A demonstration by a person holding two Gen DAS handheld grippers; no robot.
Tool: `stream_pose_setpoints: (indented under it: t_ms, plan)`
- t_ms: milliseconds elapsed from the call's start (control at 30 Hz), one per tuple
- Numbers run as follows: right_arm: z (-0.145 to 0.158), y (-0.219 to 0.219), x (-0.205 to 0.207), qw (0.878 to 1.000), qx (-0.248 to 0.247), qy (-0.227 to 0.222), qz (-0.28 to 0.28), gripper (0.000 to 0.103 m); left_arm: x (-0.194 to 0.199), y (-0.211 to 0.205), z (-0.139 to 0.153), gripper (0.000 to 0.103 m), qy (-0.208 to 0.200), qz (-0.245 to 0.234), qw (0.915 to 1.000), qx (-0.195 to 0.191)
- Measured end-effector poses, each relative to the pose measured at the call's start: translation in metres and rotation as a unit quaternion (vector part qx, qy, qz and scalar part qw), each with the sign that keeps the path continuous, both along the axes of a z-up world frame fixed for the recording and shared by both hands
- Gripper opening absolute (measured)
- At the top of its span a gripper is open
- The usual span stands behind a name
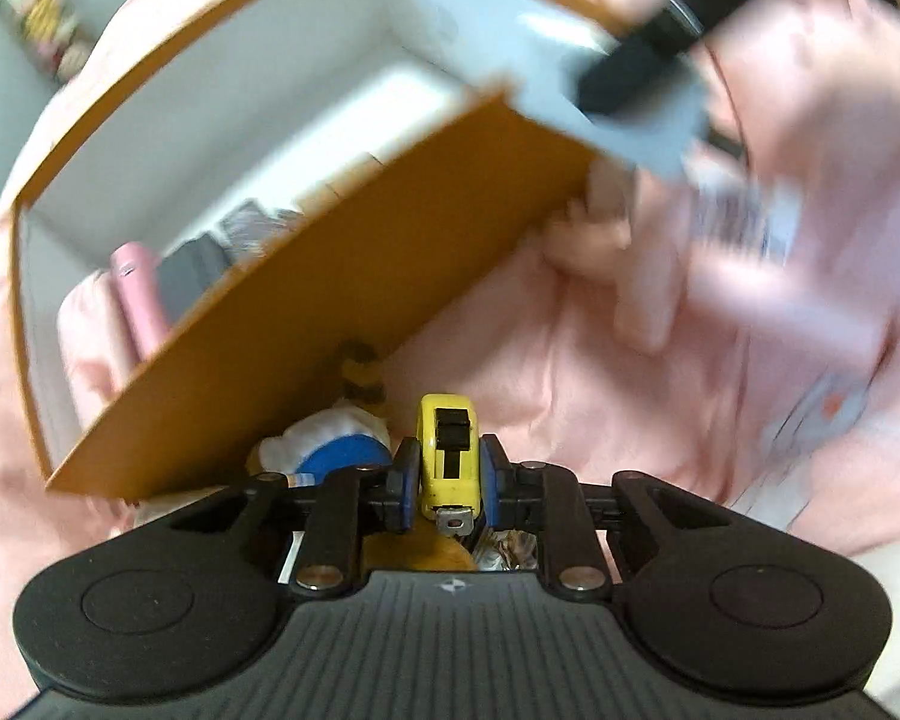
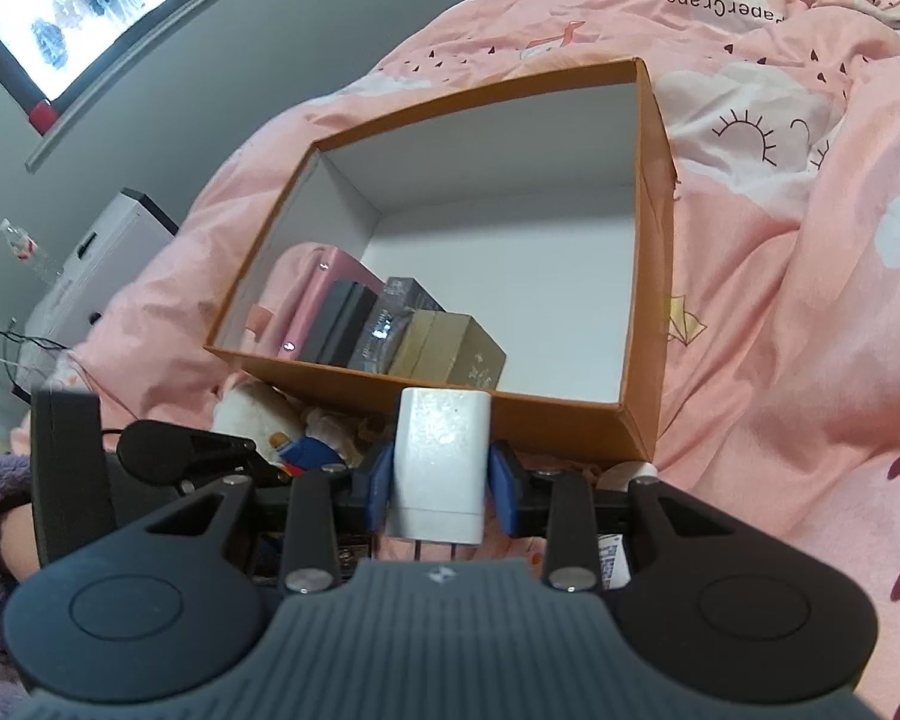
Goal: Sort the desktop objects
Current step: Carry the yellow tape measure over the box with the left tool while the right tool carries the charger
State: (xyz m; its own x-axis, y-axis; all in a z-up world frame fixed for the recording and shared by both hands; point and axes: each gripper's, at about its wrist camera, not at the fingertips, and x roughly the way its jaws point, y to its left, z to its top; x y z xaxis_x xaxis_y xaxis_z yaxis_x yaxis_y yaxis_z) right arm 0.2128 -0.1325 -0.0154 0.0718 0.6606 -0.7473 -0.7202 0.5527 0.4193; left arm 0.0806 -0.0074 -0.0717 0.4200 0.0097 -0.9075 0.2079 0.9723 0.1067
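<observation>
On the pink bedspread (image 2: 810,252) sits an open orange cardboard box (image 2: 648,276) with a white interior; a pink case (image 2: 315,294) and several small boxes (image 2: 432,342) stand along its near-left wall. The left gripper (image 1: 448,480) is clamped on a yellow tape measure (image 1: 450,456), just outside the box's near wall, beside a plush toy (image 1: 330,444). The right gripper (image 2: 440,480) is clamped on a white charger plug (image 2: 441,462), prongs toward the camera, just short of the box's near wall.

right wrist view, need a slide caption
Right hand-held gripper clamps a white charger before an orange box on pink bedding.
</observation>
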Motion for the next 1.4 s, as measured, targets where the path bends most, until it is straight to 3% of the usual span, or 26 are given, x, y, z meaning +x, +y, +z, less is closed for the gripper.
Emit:
stream_pose_setpoints:
  t_ms: [167, 267, 400, 533, 700, 800, 867, 1067, 1267, 1400]
  plan:
    - [0.015, -0.004, 0.012, 0.999, 0.023, 0.023, -0.011, 0.036, -0.002, 0.035, 0.053, 0.023, -0.037, 0.053, 0.9899, -0.126]
    - [0.027, 0.0, 0.019, 0.999, 0.027, 0.01, -0.021, 0.036, 0.003, 0.047, 0.083, 0.023, -0.071, 0.074, 0.9766, -0.189]
    - [0.038, 0.007, 0.032, 0.999, 0.036, 0.006, -0.037, 0.036, 0.018, 0.063, 0.106, 0.023, -0.117, 0.112, 0.9557, -0.246]
    - [0.044, 0.018, 0.042, 0.999, 0.024, -0.015, -0.041, 0.036, 0.056, 0.068, 0.094, 0.023, -0.133, 0.129, 0.9434, -0.275]
    - [0.04, 0.038, 0.059, 0.999, -0.028, -0.039, -0.023, 0.036, 0.096, 0.065, 0.067, 0.023, -0.089, 0.146, 0.9425, -0.287]
    - [0.037, 0.046, 0.066, 0.996, -0.057, -0.067, -0.018, 0.036, 0.112, 0.063, 0.043, 0.023, -0.054, 0.147, 0.9376, -0.311]
    - [0.035, 0.05, 0.072, 0.995, -0.064, -0.07, -0.016, 0.036, 0.121, 0.06, 0.03, 0.023, -0.032, 0.15, 0.9386, -0.309]
    - [0.025, 0.062, 0.076, 0.993, -0.085, -0.083, -0.005, 0.036, 0.133, 0.039, 0.01, 0.023, 0.0, 0.142, 0.9582, -0.248]
    - [0.016, 0.075, 0.075, 0.992, -0.099, -0.079, 0.007, 0.036, 0.136, 0.016, 0.005, 0.023, 0.011, 0.136, 0.9785, -0.155]
    - [0.007, 0.088, 0.074, 0.99, -0.12, -0.073, 0.032, 0.036, 0.134, 0.009, 0.005, 0.023, 0.01, 0.135, 0.9812, -0.137]
